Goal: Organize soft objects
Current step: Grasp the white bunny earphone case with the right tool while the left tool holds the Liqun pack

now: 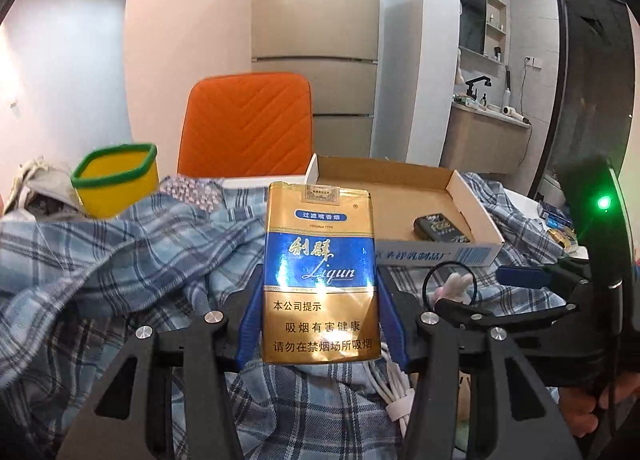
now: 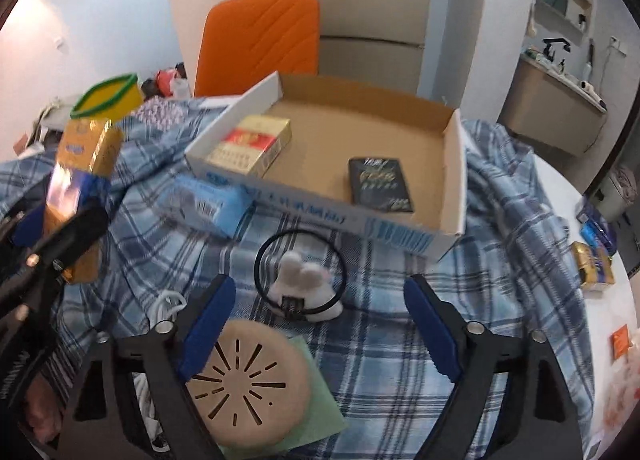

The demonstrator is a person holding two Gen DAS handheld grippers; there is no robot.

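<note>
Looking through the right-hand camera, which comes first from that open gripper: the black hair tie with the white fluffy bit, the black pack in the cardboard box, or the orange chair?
From the right gripper, nearest first:
1. Hair tie, lying on the plaid cloth just ahead of the fingers.
2. Black pack, farther on, inside the cardboard box toward its right side.
3. Orange chair, behind the box.

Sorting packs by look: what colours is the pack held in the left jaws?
Gold with a blue band, the soft cigarette pack; clearest in left wrist view.

Two close wrist views over plaid cloth — both facing the cardboard box and orange chair.
</note>
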